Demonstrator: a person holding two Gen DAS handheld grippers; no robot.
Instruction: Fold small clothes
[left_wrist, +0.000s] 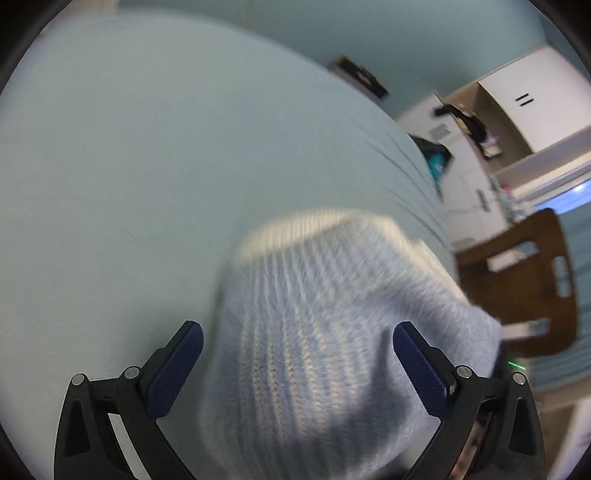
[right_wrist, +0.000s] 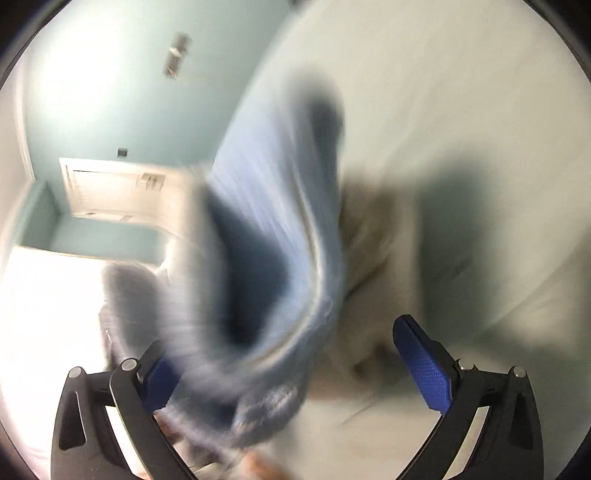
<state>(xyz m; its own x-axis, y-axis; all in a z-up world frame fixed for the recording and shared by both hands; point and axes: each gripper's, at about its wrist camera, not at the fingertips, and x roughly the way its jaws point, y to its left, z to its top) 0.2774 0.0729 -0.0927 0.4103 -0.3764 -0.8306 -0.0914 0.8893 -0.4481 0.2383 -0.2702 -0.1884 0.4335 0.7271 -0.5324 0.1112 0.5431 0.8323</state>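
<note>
Left wrist view: your left gripper (left_wrist: 297, 347), jaws spread, frames a blue ribbed knit garment (left_wrist: 332, 314) on the pale sheet (left_wrist: 110, 166). Right wrist view: your right gripper (right_wrist: 295, 354), jaws spread, meets the blurred garment; no writing is legible.

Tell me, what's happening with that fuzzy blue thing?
A person holding two grippers is folding small clothes on a pale bed sheet. The fuzzy blue knit garment sits between the open fingers of the left gripper. The right gripper is open too, with the blurry cloth bunched by its left finger. Neither one is pinching it.
</note>
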